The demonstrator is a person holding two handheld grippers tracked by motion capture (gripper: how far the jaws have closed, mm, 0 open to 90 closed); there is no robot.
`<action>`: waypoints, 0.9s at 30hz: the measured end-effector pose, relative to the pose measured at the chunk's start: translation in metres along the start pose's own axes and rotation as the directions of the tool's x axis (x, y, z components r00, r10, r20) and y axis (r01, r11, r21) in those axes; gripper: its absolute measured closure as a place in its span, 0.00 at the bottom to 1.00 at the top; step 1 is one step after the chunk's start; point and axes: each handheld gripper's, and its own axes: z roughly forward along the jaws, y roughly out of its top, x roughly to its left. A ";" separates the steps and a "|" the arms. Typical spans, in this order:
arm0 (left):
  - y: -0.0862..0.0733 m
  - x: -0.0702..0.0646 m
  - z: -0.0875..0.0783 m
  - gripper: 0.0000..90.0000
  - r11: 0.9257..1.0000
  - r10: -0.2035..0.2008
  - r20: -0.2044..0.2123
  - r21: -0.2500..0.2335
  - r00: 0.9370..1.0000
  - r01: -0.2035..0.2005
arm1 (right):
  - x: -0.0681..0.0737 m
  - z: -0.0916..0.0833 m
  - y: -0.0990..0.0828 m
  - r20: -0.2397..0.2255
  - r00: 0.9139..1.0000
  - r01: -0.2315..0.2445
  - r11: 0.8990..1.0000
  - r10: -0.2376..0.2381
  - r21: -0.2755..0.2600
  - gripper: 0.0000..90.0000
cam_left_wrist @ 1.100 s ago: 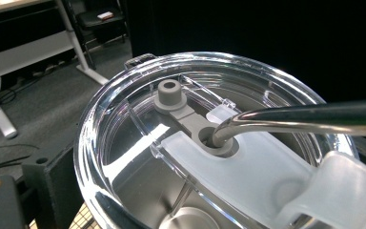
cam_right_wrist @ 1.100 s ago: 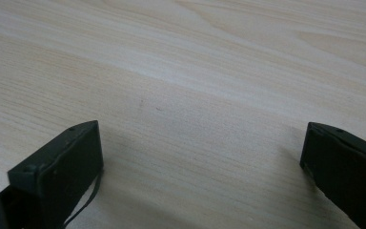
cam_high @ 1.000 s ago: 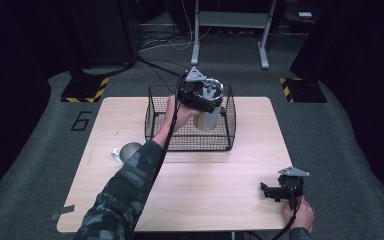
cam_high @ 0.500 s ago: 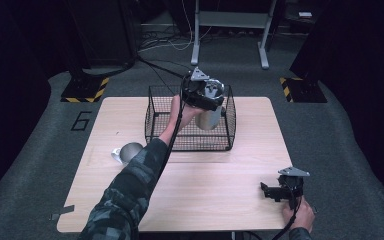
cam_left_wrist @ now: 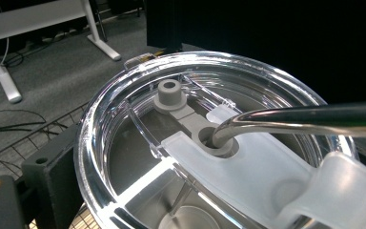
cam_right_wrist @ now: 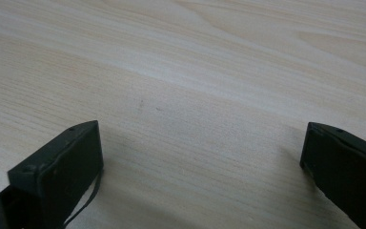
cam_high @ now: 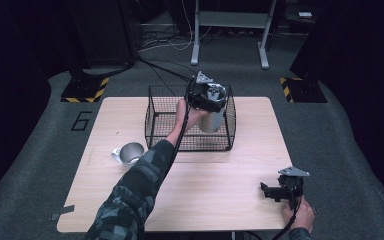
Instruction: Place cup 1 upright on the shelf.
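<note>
Left gripper (cam_high: 206, 97): raised over wire basket (cam_high: 155, 120) at far middle of table (cam_high: 220, 200), clamped on steel tumbler (cam_high: 211, 120) near its top. Tumbler hanging upright, long axis vertical, base below basket rim level and inside right half of cage; contact with basket floor cannot be told. Left gripper view: clear plastic lid (cam_left_wrist: 124, 124) close under camera, bent metal straw (cam_left_wrist: 295, 119) entering grey lid port, one black jaw pressed against lid's left side. Judgement: placing step, remaining travel straight down along tumbler axis, near wire wall the snag risk. Right gripper (cam_high: 275, 191): low at near right corner, jaws spread wide, nothing between them but bare wood, well apart from basket. Small steel cup (cam_high: 130, 152): on table just left of basket, outside it.
</note>
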 end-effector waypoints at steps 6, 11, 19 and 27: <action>-0.009 0.000 0.012 0.04 1.000 -0.007 0.003 0.030 1.000 0.007 | 0.000 0.000 0.000 0.000 1.000 0.000 1.000 0.000 0.000 0.00; -0.014 0.000 0.019 0.04 0.999 -0.025 0.003 0.034 1.000 0.025 | 0.000 0.000 0.000 0.000 1.000 0.000 1.000 0.000 0.000 0.00; -0.023 0.003 0.029 0.04 0.998 -0.049 -0.011 0.043 0.999 0.049 | 0.000 0.000 0.000 0.000 1.000 0.000 1.000 0.000 0.000 0.00; -0.030 0.001 0.039 0.04 0.996 -0.041 -0.013 0.082 0.999 0.042 | 0.000 0.000 0.000 0.000 1.000 0.000 1.000 0.000 0.000 0.00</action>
